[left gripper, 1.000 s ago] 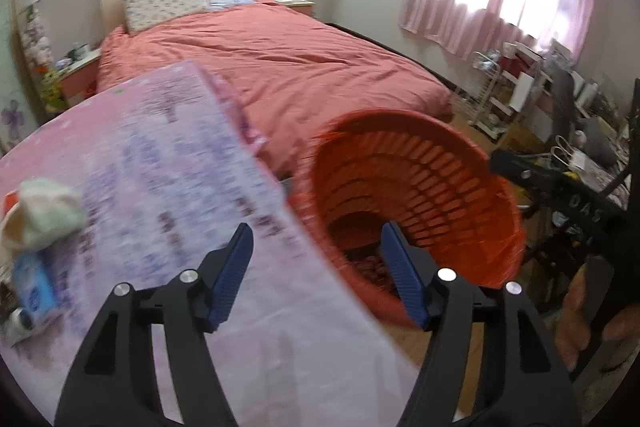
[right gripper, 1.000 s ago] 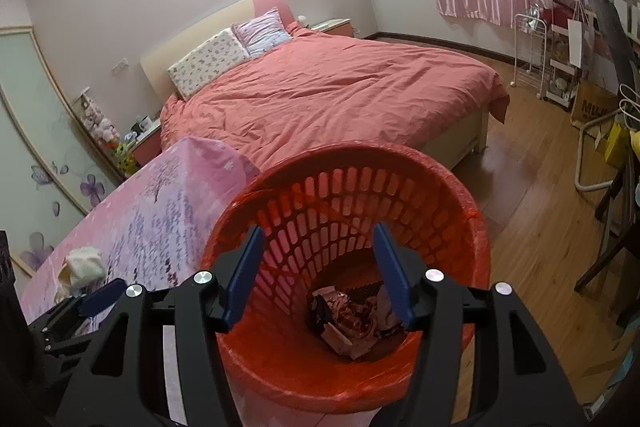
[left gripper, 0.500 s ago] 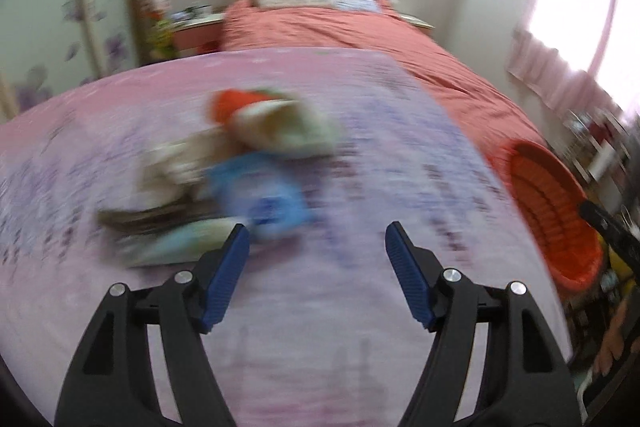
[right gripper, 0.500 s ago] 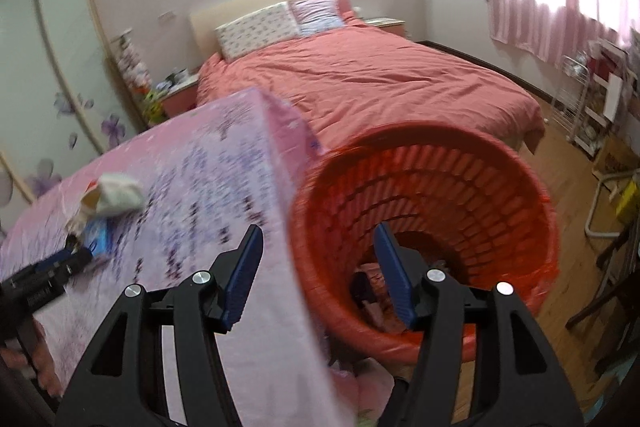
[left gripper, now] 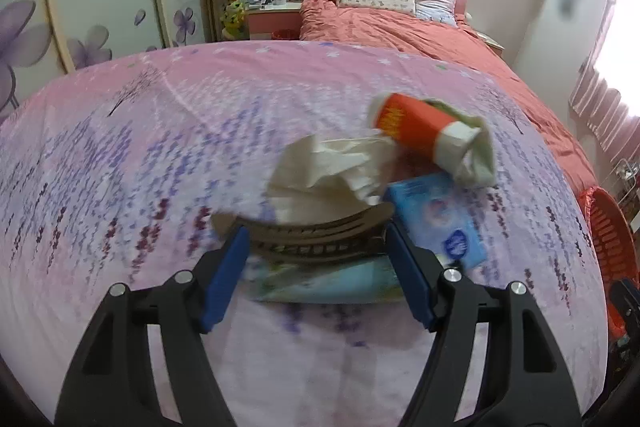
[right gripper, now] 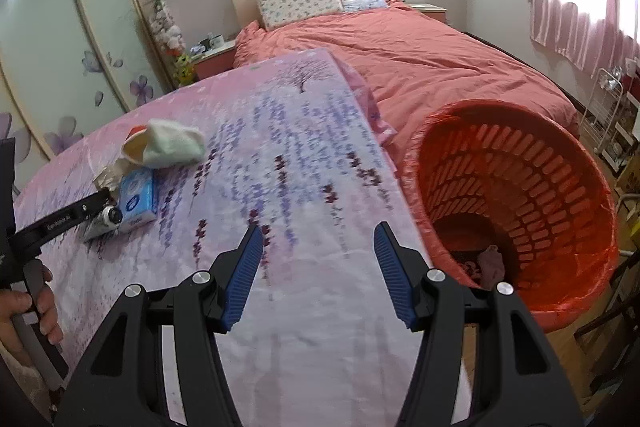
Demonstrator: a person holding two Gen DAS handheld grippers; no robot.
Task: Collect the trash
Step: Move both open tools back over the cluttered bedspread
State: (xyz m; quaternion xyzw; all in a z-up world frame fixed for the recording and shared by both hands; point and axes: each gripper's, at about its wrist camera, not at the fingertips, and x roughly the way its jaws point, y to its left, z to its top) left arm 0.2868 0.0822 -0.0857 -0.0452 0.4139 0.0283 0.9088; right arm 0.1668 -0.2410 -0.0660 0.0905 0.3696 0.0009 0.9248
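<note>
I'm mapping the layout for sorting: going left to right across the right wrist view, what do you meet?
Person's hand → blue tissue packet → white crumpled cloth → right gripper over the pink cloth-covered table → orange basket.

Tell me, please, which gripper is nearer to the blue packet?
Left. The left gripper is right at the trash pile, the blue packet beside its fingertip. The right gripper hangs by the basket, well clear.

place: home bedroom | cues: bed [right gripper: 420, 55], pillows [right gripper: 300, 1], wardrobe [right gripper: 52, 39], curtains [right gripper: 580, 23]
</note>
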